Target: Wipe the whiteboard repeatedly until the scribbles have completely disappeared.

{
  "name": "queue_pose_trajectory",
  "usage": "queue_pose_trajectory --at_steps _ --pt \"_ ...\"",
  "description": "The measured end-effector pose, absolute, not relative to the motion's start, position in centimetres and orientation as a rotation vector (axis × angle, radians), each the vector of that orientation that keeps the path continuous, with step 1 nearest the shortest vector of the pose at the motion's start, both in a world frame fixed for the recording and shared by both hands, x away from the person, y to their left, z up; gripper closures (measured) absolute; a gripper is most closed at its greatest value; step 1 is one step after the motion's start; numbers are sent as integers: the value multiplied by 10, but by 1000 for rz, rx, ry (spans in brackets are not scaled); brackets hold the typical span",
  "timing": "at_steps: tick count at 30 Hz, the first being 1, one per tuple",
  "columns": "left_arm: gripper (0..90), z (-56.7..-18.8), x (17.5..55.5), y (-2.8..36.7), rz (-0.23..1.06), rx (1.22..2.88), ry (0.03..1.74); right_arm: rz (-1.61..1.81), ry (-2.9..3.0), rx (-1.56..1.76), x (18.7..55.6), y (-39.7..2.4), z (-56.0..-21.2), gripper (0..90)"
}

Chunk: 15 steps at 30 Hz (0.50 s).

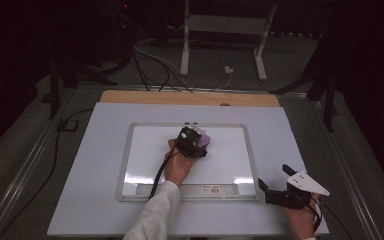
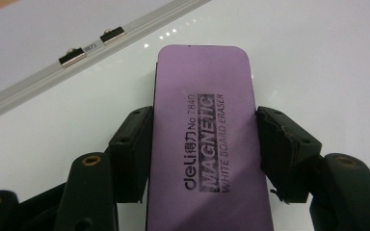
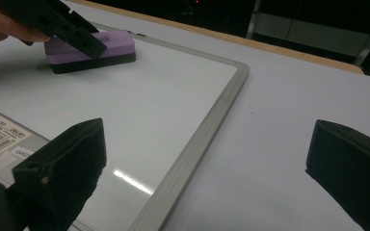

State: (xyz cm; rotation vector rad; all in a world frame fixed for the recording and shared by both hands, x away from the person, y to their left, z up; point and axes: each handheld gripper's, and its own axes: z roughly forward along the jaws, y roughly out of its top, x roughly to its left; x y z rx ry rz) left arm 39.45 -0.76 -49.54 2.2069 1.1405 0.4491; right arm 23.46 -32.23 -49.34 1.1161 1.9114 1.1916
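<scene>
1. The tabletop (image 1: 90,200) carries a whiteboard (image 1: 145,175).
2. The purple eraser (image 2: 204,139) lies flat on the board near its far edge.
3. The left claw (image 2: 204,144) pinches the eraser's long sides.
4. The right claw (image 3: 207,163) hangs spread beside the board's corner.

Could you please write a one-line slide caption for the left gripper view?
Left gripper clamps a purple magnetic whiteboard eraser by its long sides on the whiteboard.
</scene>
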Motion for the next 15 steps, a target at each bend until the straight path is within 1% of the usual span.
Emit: queue_pose_trajectory --at_steps 4,11,15 --pt "422 -495 402 4 492 2196 1202 1192 1909 1116 234 -323 -493 9" --pt "422 -493 416 39 598 2177 1342 1192 1907 1118 235 -324 -493 9" --pt "422 -493 420 47 587 2148 1381 1193 1908 1122 235 -324 -493 9"
